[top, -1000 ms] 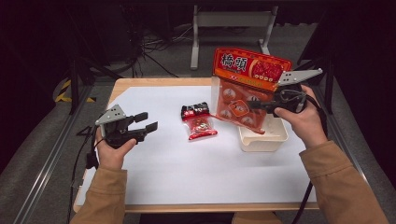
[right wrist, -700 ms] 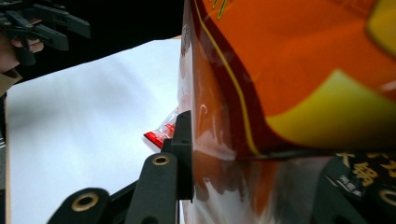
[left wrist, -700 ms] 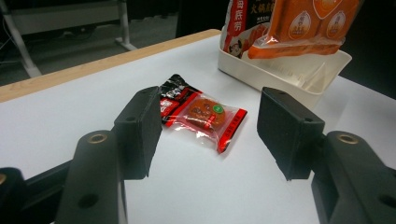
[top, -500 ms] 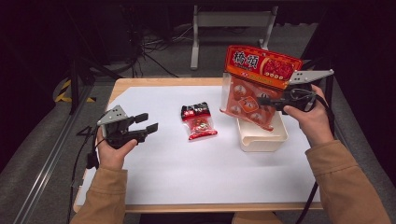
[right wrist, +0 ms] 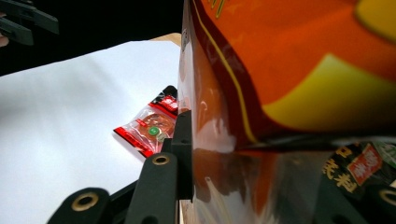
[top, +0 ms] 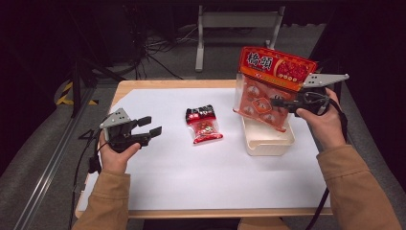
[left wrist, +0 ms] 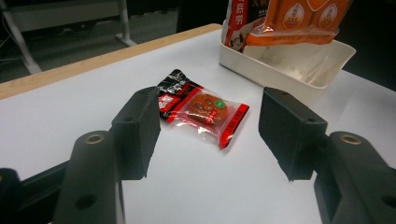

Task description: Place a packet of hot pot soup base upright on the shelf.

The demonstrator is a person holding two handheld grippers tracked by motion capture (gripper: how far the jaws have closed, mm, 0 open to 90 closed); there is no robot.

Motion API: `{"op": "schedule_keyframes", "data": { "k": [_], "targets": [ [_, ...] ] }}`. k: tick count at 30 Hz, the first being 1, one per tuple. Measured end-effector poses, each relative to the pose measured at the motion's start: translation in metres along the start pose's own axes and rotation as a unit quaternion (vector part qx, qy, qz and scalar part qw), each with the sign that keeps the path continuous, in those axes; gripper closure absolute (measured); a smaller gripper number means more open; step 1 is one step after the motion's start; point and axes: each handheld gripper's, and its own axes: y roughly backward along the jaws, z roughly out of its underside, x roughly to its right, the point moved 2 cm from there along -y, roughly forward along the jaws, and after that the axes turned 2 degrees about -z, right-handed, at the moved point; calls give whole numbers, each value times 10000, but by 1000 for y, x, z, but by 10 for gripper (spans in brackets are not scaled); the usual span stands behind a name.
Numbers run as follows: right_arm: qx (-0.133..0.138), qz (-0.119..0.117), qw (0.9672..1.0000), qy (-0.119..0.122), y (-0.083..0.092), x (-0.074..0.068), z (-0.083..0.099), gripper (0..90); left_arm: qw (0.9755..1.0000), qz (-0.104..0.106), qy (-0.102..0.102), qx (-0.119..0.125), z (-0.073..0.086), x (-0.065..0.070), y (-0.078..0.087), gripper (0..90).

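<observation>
A big orange-red snack bag (top: pixel 268 91) hangs upright over a white tray (top: pixel 268 143) at the table's right side, its lower edge just above the tray. My right gripper (top: pixel 278 102) is shut on the bag's right side; in the right gripper view the bag (right wrist: pixel 289 70) lies pressed against the left jaw. A small red and black packet (top: pixel 203 124) lies flat mid-table, left of the tray. At the table's left my left gripper (top: pixel 151 125) stands open, pointing toward the packet (left wrist: pixel 201 107), which sits well beyond its fingertips.
White sheet (top: pixel 191 177) covers the wooden table (top: pixel 158 84). A metal stand (top: pixel 234 21) and cables are on the floor behind. A rail (top: pixel 52 163) runs along the left. Bare sheet lies in front of the packet and tray.
My right gripper has carried the big bag to the right and slightly down, so it now hangs over the tray. The left gripper and the small packet have stayed put.
</observation>
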Motion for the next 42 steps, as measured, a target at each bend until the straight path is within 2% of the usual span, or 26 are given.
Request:
{"op": "schedule_keyframes", "data": {
  "k": [10, 18, 21, 26, 30, 38, 42],
  "targets": [
    [-18, 266, 9996, -39, 1, 9, 17, 704, 9999, -19, 101, 10, 2, -3, 0, 394],
    [-23, 430, 9990, -149, 1, 13, 29, 704, 10000, -8, 86, -1, 2, -4, 0, 394],
    [-55, 486, 9987, -121, -1, 12, 30, 703, 10000, -4, 92, 7, 2, -4, 0, 393],
    [-221, 607, 9977, -227, -8, 13, 37, 703, 9999, -3, 126, -2, 2, -5, 1, 393],
    [-316, 606, 9973, -271, -13, 14, 42, 703, 9999, -3, 110, -6, 3, -5, 0, 392],
    [-176, 528, 9973, -476, -14, 19, 53, 702, 9999, 11, 118, -23, 3, -4, -1, 391],
    [-218, 524, 9974, -453, -15, 19, 57, 702, 10000, 15, 75, -42, 3, -4, -1, 391]
  ]
}}
